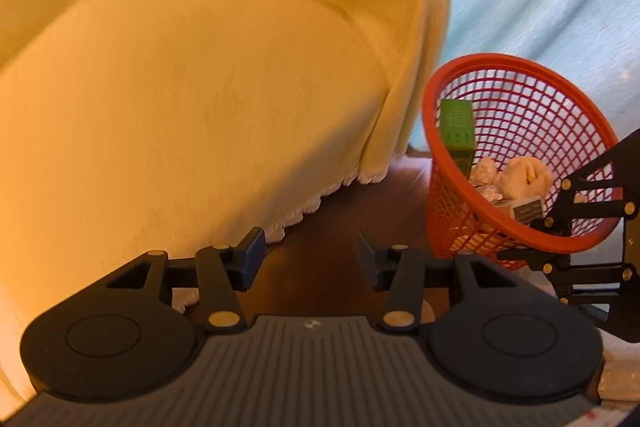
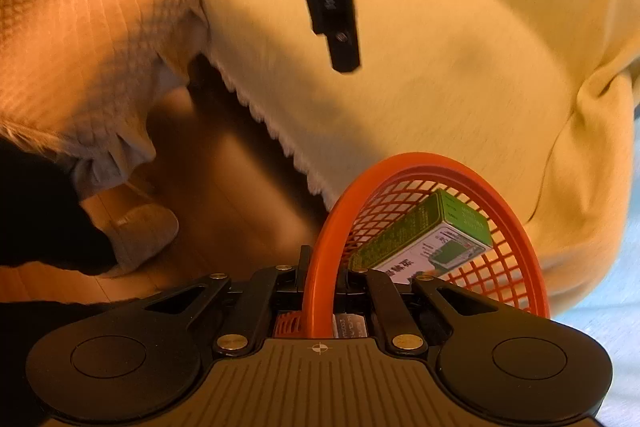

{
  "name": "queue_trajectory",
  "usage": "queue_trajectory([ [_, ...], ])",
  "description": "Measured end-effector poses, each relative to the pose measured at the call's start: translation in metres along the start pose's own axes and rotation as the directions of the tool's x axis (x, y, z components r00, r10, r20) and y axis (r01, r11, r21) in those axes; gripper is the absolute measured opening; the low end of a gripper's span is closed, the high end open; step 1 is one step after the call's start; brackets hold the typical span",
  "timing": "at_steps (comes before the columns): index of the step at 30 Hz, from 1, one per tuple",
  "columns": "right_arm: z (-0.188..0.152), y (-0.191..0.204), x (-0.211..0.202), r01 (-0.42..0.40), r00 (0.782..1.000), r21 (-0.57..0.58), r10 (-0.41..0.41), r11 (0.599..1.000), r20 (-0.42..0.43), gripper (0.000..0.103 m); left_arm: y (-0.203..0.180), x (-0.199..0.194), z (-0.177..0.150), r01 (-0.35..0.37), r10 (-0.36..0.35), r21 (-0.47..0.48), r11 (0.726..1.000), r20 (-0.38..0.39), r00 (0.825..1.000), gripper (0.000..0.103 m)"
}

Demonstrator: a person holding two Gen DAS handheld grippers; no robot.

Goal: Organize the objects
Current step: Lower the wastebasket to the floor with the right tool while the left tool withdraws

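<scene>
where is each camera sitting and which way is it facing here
Left wrist: sits on the left gripper, facing steeply down at dark wooden floor beside a yellow fringed bedspread; its open jaws and the right gripper's linkage show.
Right wrist: sits on the right gripper, shut on the red plastic mesh basket rim; a waffle-knit sleeve shows.
Shared: the basket, its green box, bedspread, floor.
</scene>
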State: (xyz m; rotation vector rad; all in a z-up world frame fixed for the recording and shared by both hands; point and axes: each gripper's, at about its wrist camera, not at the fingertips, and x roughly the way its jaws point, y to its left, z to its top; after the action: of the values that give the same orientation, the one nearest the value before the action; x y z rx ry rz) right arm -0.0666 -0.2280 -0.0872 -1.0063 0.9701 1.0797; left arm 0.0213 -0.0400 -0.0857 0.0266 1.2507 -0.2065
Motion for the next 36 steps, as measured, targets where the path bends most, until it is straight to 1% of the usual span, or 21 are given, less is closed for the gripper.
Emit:
queue_trajectory([
  [2,-0.004,0.009,0.02,0.019,1.0,-0.002,-0.019,1.0,-0.014,0.002,0.002,0.022,-0.015,0.002,-0.002,-0.021,1.0,-0.015,1.0,0.045],
  [4,-0.007,0.017,0.044,0.039,0.999,0.006,-0.039,0.999,-0.019,0.002,0.001,0.044,-0.028,-0.012,0.011,-0.023,1.0,-0.029,1.0,0.045],
  [8,-0.019,0.028,0.097,0.062,0.998,0.012,-0.062,0.998,-0.013,0.002,0.009,0.088,-0.055,-0.02,0.017,-0.084,0.996,-0.032,0.999,0.053],
  [13,-0.036,0.032,0.169,0.053,0.999,-0.008,-0.053,0.999,0.01,0.003,0.019,0.16,-0.088,-0.044,0.037,-0.149,0.988,-0.052,0.998,0.053],
  [14,-0.04,0.033,0.187,0.052,0.999,-0.009,-0.052,0.999,0.013,0.003,0.023,0.17,-0.1,-0.045,0.038,-0.163,0.986,-0.049,0.998,0.053],
  [20,-0.062,0.032,0.276,0.075,0.997,0.001,-0.075,0.997,0.027,0.004,0.032,0.245,-0.126,-0.067,0.056,-0.226,0.972,-0.055,0.997,0.053],
  [24,-0.074,0.03,0.328,0.101,0.994,0.034,-0.102,0.994,0.034,0.004,0.035,0.28,-0.138,-0.068,0.058,-0.248,0.966,-0.049,0.997,0.053],
  [28,-0.083,0.032,0.363,0.125,0.991,0.082,-0.129,0.989,0.044,0.004,0.033,0.309,-0.144,-0.063,0.052,-0.242,0.968,-0.052,0.997,0.053],
  [31,-0.088,0.04,0.384,0.137,0.99,0.122,-0.141,0.983,0.029,0.005,0.031,0.322,-0.146,-0.064,0.053,-0.23,0.971,-0.053,0.997,0.053],
  [32,-0.091,0.042,0.387,0.123,0.991,0.149,-0.13,0.981,0.036,0.005,0.031,0.324,-0.147,-0.061,0.05,-0.232,0.971,-0.053,0.997,0.053],
  [35,-0.091,0.054,0.394,0.166,0.984,0.157,-0.174,0.973,0.039,0.005,0.026,0.329,-0.15,-0.058,0.046,-0.226,0.972,-0.058,0.997,0.054],
  [36,-0.092,0.054,0.396,0.16,0.985,0.177,-0.169,0.971,0.035,0.006,0.025,0.33,-0.151,-0.056,0.044,-0.223,0.973,-0.06,0.997,0.054],
])
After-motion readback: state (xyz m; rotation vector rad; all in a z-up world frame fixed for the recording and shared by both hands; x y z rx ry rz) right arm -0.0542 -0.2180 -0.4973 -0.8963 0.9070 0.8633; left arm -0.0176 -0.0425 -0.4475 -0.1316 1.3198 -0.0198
